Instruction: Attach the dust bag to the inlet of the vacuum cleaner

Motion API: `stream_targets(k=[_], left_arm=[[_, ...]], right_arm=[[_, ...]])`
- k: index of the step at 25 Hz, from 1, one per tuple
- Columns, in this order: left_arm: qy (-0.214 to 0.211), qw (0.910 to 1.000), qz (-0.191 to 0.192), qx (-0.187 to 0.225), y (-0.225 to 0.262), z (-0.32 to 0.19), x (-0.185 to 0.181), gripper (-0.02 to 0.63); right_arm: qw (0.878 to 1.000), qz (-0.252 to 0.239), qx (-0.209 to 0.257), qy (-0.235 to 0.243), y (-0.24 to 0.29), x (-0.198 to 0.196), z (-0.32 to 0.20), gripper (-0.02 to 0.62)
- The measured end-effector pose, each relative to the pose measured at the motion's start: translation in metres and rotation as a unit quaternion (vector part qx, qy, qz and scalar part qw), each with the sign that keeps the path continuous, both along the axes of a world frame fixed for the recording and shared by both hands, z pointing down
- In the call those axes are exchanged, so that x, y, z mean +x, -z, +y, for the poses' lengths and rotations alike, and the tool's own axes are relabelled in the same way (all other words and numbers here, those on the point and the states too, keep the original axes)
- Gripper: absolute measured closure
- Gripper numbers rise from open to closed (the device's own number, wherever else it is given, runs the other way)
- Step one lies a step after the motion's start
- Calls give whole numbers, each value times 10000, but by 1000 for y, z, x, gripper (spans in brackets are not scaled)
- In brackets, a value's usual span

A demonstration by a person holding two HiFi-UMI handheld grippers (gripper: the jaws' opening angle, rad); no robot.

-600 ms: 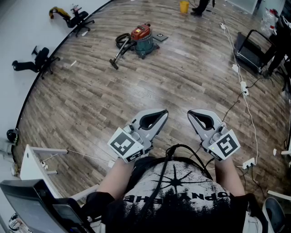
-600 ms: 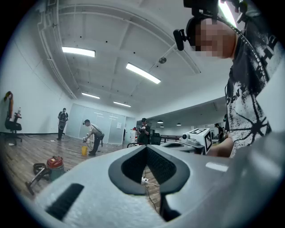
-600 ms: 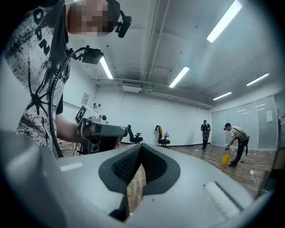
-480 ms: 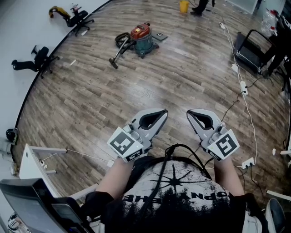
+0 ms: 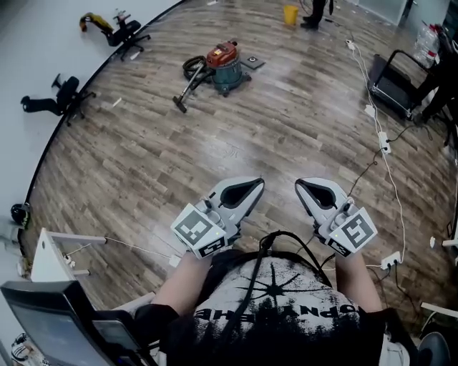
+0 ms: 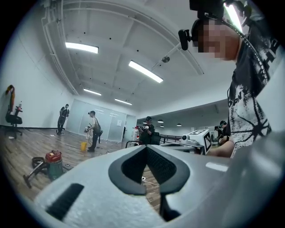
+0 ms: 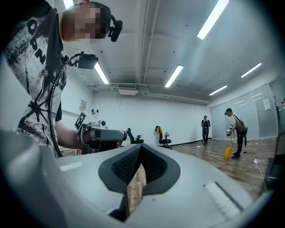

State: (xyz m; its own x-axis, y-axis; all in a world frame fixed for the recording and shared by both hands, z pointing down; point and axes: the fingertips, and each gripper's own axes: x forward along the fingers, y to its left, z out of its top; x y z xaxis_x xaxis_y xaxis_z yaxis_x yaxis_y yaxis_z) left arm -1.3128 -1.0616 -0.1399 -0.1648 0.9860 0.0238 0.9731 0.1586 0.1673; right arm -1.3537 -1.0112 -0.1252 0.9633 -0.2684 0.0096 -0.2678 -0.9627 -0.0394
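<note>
Head view is showing the person's two hands holding grey tools side by side, close in front of a black T-shirt with white print [image 5: 279, 300] and above a wood-plank floor [image 5: 143, 157]. The left tool [image 5: 259, 183] is keeping its jaws together; the left gripper view is showing its dark pads meeting at the tip, clamped on nothing. The right tool [image 5: 299, 184] is also holding its jaws together. In the right gripper view its pads are touching at the tip, with only a sliver of floor showing through the slit lower down.

A red-and-teal canister vacuum cleaner [image 5: 223, 63] is standing on the floor well apart from both tools, far ahead of them and towards the left. A black hose [image 5: 192, 66] is coiling against its left side, and a dark wand with a floor nozzle [image 5: 184, 93] is stretching out towards the lower left. A flat grey square piece [image 5: 252, 61] is lying just beside the vacuum on its right; what it is cannot be told.

A yellow bucket [image 5: 290, 13] is sitting further back, and a white cable with power strips [image 5: 384, 139] is running down the right side of the floor.
</note>
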Motion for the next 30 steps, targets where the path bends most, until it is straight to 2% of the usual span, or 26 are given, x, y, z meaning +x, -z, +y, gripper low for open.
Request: stream_targets(k=[11, 19, 24, 30], left_arm=[[-33, 9997, 190, 169, -5, 8, -3, 606], [-123, 9992, 174, 330, -18, 14, 16, 606], [-192, 9995, 74, 259, -24, 35, 55, 606], [-435, 9987, 37, 276, -31, 79, 129, 606]], right_arm=[[9999, 130, -18, -92, -3, -4, 9, 586], [9997, 86, 166, -147, -13, 19, 18, 586], [9998, 33, 57, -179, -13, 60, 37, 586], [9997, 24, -7, -257, -12, 140, 73, 588]])
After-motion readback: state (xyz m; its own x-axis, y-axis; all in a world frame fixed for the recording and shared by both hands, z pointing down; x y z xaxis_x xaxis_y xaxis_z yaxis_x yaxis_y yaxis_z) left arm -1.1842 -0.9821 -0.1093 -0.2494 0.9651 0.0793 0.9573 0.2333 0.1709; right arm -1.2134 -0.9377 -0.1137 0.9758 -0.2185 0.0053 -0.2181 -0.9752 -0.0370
